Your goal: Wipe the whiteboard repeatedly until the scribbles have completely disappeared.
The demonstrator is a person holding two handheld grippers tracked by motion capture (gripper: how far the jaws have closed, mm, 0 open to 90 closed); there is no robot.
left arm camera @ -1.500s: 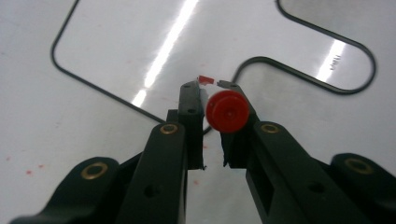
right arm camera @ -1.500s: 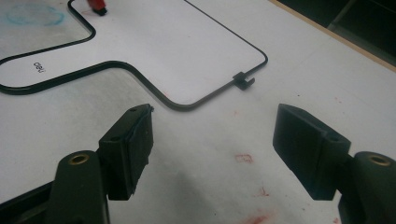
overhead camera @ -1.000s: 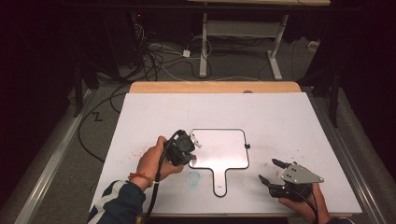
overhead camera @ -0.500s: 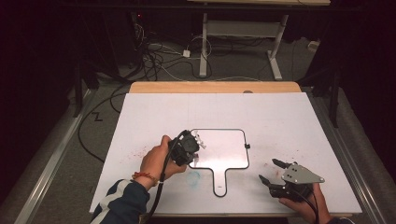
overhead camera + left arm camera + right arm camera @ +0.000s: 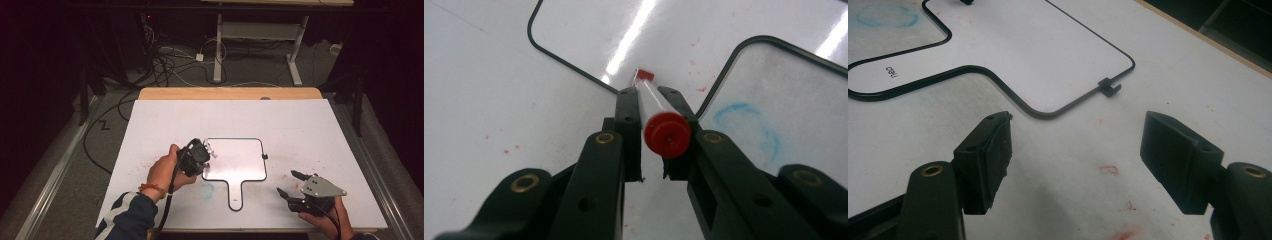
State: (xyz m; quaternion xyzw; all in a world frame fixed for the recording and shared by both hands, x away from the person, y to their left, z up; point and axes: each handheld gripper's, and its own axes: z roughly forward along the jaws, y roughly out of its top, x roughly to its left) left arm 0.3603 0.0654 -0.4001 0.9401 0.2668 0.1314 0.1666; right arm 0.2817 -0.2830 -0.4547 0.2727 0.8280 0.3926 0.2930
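Note:
A white paddle-shaped whiteboard (image 5: 235,159) with a thin black rim lies flat at the table's middle, handle toward the person. My left gripper (image 5: 206,153) is over the board's left edge, shut on a red marker (image 5: 667,134). The marker's white barrel runs forward between the jaws, and its red tip (image 5: 644,75) points down at the whiteboard (image 5: 589,30) near a corner. I cannot tell whether the tip touches. My right gripper (image 5: 288,183) rests at the front right of the table, open and holding nothing. In the right gripper view the right gripper (image 5: 1075,125) faces the whiteboard (image 5: 1048,55).
A faint blue ring (image 5: 207,189) is drawn on the table left of the board's handle. Small red marks (image 5: 1110,170) dot the white tabletop (image 5: 310,130). A small black clip (image 5: 264,157) sits on the board's right rim. Cables (image 5: 170,65) lie on the floor beyond the table.
My left gripper has shifted slightly right with the marker, from beside the board's left edge to over it. The right gripper has not moved.

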